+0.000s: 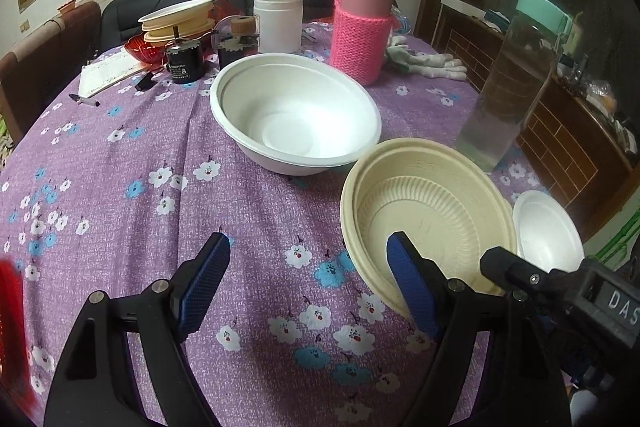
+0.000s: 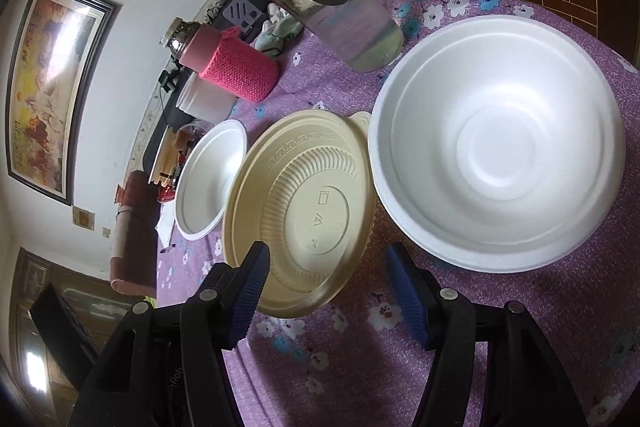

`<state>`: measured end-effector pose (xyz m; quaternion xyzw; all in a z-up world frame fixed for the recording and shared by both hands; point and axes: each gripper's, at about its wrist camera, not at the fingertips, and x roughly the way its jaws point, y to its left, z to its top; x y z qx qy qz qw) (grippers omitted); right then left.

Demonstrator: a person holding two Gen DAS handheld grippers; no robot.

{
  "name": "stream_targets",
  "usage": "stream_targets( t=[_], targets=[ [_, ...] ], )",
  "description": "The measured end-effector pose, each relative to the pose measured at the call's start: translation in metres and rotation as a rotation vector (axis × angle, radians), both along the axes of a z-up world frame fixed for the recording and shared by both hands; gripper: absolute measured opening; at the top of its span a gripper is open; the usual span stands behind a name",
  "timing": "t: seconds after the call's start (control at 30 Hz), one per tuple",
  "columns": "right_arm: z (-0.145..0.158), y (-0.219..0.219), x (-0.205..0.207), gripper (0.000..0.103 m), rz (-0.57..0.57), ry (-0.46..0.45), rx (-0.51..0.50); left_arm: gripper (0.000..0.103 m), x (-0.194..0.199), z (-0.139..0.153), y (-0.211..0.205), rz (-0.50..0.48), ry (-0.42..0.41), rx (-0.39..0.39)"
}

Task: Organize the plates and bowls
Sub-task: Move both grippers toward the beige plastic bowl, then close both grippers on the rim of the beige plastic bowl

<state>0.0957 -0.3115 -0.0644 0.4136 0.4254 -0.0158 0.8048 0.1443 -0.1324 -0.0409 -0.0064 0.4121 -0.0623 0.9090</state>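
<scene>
A cream ribbed plastic bowl (image 1: 428, 215) sits tilted on the purple flowered tablecloth (image 1: 160, 147). A large white foam bowl (image 1: 296, 111) stands behind it and a smaller white bowl (image 1: 548, 231) is at its right, near the table edge. My left gripper (image 1: 310, 283) is open over bare cloth, and its right finger (image 1: 412, 291) overlaps the cream bowl's near rim. In the right wrist view the cream bowl (image 2: 300, 211) lies between the two white bowls (image 2: 212, 179) (image 2: 496, 139). My right gripper (image 2: 328, 289) is open, with the cream bowl's near rim between its fingers.
A pink knitted flask (image 1: 360, 31), a white jar (image 1: 279, 21), a tall clear water bottle (image 1: 508, 87), gloves (image 1: 432, 61), a stack of cream dishes (image 1: 178, 21) and small dark jars crowd the far side. A blurred red object (image 1: 12, 307) is at the left edge.
</scene>
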Motion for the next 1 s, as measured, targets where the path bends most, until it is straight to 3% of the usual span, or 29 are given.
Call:
stream_targets(
  t=[0.3,0.7,0.87,1.0],
  targets=[
    [-0.005,0.002,0.005,0.057,-0.005,0.022,-0.030,0.081,0.003,-0.004,-0.009,-0.011,-0.005,0.035],
    [-0.009,0.005,0.010,0.035,0.011,0.053,-0.067,0.079,0.010,-0.016,-0.014,-0.011,0.021,0.076],
    [-0.011,0.008,0.011,0.023,0.025,0.055,-0.074,0.062,0.012,-0.022,-0.015,-0.028,0.051,0.073],
    [-0.010,0.010,0.012,0.016,0.034,0.057,-0.088,0.040,0.012,-0.025,-0.018,-0.042,0.063,0.098]
  ],
)
